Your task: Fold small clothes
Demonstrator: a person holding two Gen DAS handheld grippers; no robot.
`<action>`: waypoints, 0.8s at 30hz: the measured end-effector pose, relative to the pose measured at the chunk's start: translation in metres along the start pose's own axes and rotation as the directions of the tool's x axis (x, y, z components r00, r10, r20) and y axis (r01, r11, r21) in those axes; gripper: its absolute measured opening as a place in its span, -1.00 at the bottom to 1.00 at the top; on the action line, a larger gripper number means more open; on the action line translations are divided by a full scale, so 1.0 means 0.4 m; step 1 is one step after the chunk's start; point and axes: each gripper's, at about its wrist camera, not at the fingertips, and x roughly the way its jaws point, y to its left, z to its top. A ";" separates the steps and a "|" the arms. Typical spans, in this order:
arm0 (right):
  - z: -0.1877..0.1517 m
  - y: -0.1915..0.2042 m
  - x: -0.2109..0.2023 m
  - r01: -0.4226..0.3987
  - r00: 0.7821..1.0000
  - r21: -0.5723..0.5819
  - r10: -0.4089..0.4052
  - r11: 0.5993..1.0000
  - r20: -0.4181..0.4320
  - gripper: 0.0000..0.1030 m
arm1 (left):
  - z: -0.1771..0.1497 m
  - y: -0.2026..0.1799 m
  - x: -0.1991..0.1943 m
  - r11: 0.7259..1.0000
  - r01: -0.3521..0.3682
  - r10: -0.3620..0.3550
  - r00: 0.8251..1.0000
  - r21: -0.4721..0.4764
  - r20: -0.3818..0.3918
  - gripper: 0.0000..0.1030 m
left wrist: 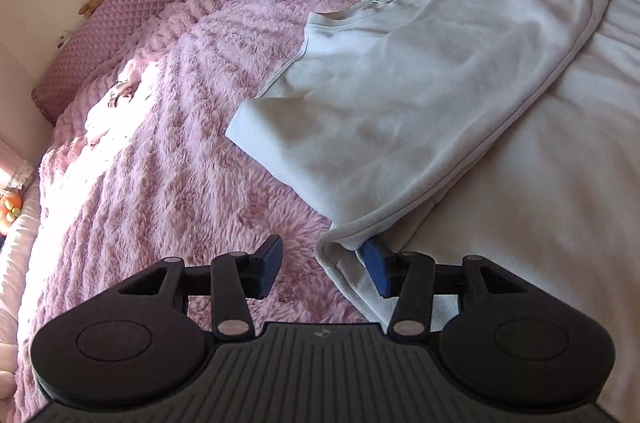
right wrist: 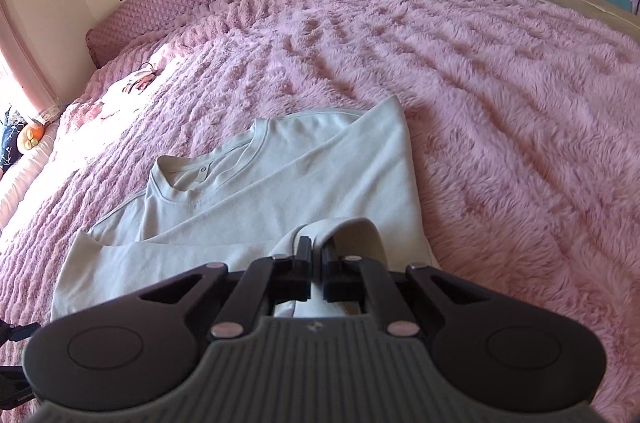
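We're seeing the pale grey T-shirt point(right wrist: 248, 191) lying part-folded mid-bed, label unreadable; right gripper point(right wrist: 316, 255) pinching its hem, left gripper point(left wrist: 322, 265) spread.

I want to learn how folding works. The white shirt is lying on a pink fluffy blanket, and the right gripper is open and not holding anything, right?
Not quite. The right gripper is shut on a fold of the white shirt, as the right wrist view shows. The shirt does lie on the pink fluffy blanket.

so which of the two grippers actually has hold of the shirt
The right gripper: its jaws are shut on a fold of the white shirt. The left gripper is open, one finger under the hem.
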 end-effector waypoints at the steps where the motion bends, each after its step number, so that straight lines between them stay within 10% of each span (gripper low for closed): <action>1: -0.003 0.002 0.001 0.002 1.000 0.001 -0.002 1.000 -0.001 -1.00 | 0.003 -0.001 0.005 1.000 0.002 -0.002 1.000 0.013 -0.003 0.08; 5: -0.009 0.015 0.002 0.009 1.000 -0.001 -0.009 1.000 0.000 -1.00 | 0.016 0.007 0.027 0.996 0.085 -0.086 0.996 -0.034 -0.016 -0.67; 11: 0.029 0.049 -0.065 0.016 0.990 -0.051 -0.008 0.999 0.144 -1.00 | 0.001 0.005 -0.025 0.987 0.003 0.003 0.999 -0.161 0.037 -0.78; 14: 0.052 0.060 -0.115 0.026 0.969 -0.072 -0.007 0.997 0.247 -1.00 | -0.021 0.018 -0.045 0.926 -0.013 0.025 0.999 -0.377 0.027 -0.81; 20: 0.008 -0.001 -0.036 0.132 0.985 -0.036 -0.127 0.991 0.112 -1.00 | -0.028 -0.038 -0.027 0.880 -0.077 0.048 0.996 -0.468 -0.074 -1.00; 24: -0.059 -0.064 0.000 0.167 0.985 -0.003 -0.166 0.986 0.052 -1.00 | -0.039 -0.055 -0.040 0.898 -0.081 0.058 0.996 -0.433 -0.065 -1.00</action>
